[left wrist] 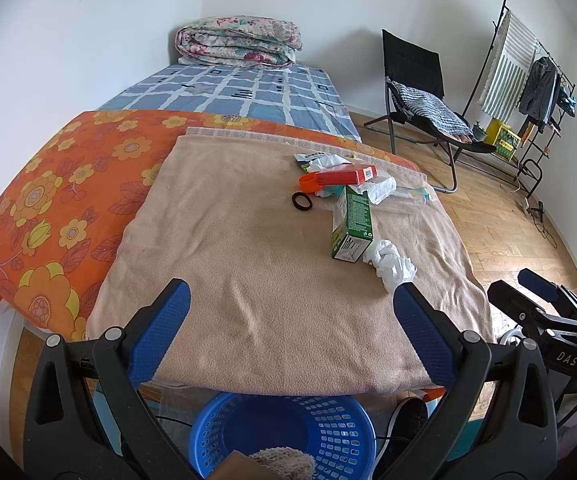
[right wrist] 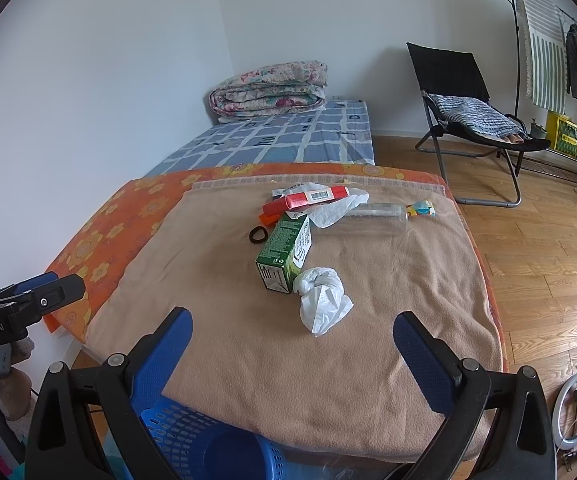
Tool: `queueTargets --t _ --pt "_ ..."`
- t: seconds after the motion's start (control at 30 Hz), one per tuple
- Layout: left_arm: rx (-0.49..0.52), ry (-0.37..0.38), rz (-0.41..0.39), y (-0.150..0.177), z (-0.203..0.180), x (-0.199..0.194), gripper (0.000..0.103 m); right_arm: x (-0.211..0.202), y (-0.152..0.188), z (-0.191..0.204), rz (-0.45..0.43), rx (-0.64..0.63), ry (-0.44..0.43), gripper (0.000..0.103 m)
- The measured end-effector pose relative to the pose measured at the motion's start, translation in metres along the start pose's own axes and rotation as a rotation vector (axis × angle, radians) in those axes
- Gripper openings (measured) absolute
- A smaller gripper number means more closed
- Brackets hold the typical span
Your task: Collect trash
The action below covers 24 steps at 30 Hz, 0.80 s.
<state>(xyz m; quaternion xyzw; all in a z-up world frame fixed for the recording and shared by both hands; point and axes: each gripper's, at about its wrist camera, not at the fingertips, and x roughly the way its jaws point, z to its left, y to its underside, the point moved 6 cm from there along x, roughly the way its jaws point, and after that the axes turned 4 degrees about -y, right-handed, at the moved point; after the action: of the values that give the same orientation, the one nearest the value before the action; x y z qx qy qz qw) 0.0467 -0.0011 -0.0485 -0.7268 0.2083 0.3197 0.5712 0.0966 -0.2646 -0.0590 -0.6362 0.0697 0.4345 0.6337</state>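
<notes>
Trash lies on a beige blanket (right wrist: 272,344) on the bed: a green carton (right wrist: 284,254), a crumpled white bag (right wrist: 322,300), a clear plastic bottle (right wrist: 376,216), a red box (right wrist: 314,197), an orange lid (right wrist: 270,216), a black ring (right wrist: 258,235) and white wrappers (right wrist: 336,206). The carton (left wrist: 352,222), the white bag (left wrist: 390,264), the red box (left wrist: 346,176) and the ring (left wrist: 302,201) also show in the left wrist view. My left gripper (left wrist: 290,300) is open and empty above the blanket's near edge. My right gripper (right wrist: 292,328) is open and empty, just short of the white bag.
A blue basket (left wrist: 284,436) stands on the floor below the bed's near edge; it also shows in the right wrist view (right wrist: 208,440). A folded quilt (left wrist: 238,42) lies at the far end. A black folding chair (right wrist: 468,116) and a clothes rack (left wrist: 528,80) stand on the wooden floor at right.
</notes>
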Motion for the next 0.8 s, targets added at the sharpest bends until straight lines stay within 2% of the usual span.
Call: queueTargets --t 0.8 --pt "0.001 -0.001 0.002 0.000 0.000 0.000 0.103 0.000 0.012 -0.012 0.012 0.009 0.009 0.102"
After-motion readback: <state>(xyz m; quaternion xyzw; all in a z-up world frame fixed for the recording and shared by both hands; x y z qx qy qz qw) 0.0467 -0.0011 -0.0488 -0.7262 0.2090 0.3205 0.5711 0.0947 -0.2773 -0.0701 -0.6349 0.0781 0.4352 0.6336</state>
